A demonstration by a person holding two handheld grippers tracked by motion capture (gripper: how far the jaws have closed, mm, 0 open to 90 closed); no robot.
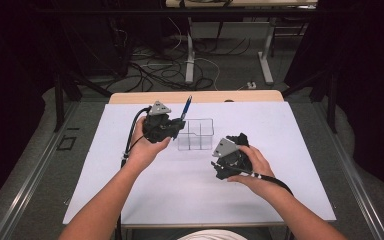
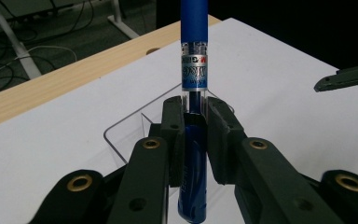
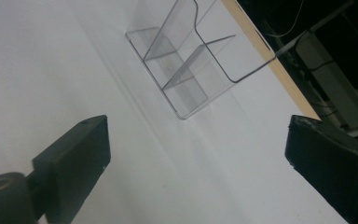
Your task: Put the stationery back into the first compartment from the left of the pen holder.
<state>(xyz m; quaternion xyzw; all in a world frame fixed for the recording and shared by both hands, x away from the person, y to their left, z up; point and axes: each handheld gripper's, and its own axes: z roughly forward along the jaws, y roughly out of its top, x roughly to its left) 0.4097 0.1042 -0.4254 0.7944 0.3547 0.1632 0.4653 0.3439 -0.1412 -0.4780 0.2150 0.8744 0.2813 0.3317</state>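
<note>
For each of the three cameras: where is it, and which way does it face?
High view: above the person's side, looking forward and down on the white table; both forearms, left gripper, right gripper.
Left gripper view: rides the left gripper, looking along fingers shut on a blue pen.
Right gripper view: rides the right gripper, between open fingers.
All three share the clear organizer.

Left gripper (image 1: 176, 126) is clamped tight and raised; right gripper (image 1: 241, 141) hovers low, jaws spread wide.
</note>
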